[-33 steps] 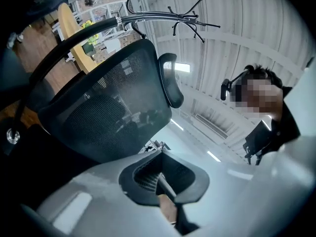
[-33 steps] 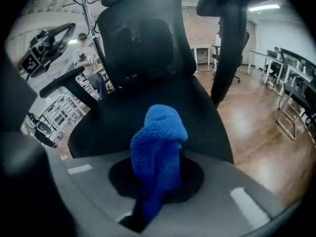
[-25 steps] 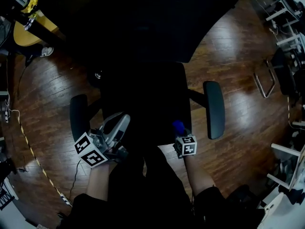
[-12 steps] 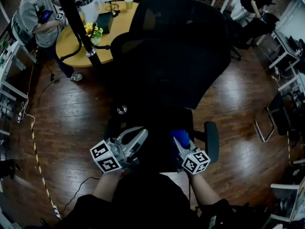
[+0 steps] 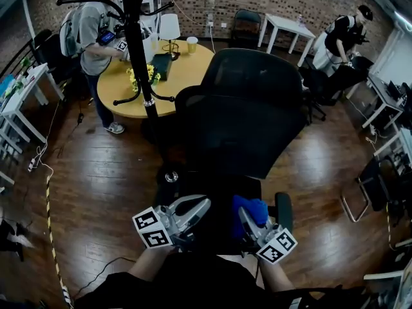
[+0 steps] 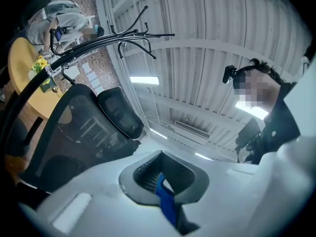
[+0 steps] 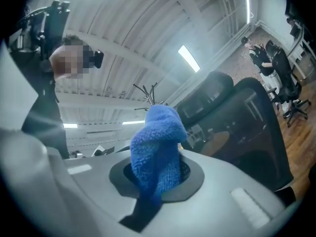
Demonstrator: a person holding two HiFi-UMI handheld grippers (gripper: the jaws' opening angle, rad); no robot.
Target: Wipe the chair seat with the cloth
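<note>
Well, my right tongs (image 5: 247,215) are pressed together on the blue cloth (image 5: 250,205). A thick wad of it bulges out past their tips, so the soft bulk would meet the chair seat (image 5: 217,190) rather than the hard tips. The seat lies dark below and between both tongs, with the cloth over its front right part. The right gripper view looks up at the ceiling and the top of the chair back (image 5: 241,108). From that I judge the tongs are tipped upward, with the cloth held off the seat rather than pressed flat to it, though the head view doesn't settle contact. My left tongs (image 5: 197,206) are spread and pinch nothing. They sit just left of the cloth and clear of it. The strip of blue (image 6: 166,204) in their gap I take to be the cloth seen beyond them. Kept there, they leave the seat's middle free for a sweep. Ahead of both tongs the chair back rises and bounds any forward stroke. An armrest (image 5: 283,211) stands just right of the right tongs and would stop a sideways pass. Further ahead and to the left are a coat stand (image 5: 143,56), a round yellow surface (image 5: 187,66) and a person (image 5: 93,34), all well apart from the seat.
</note>
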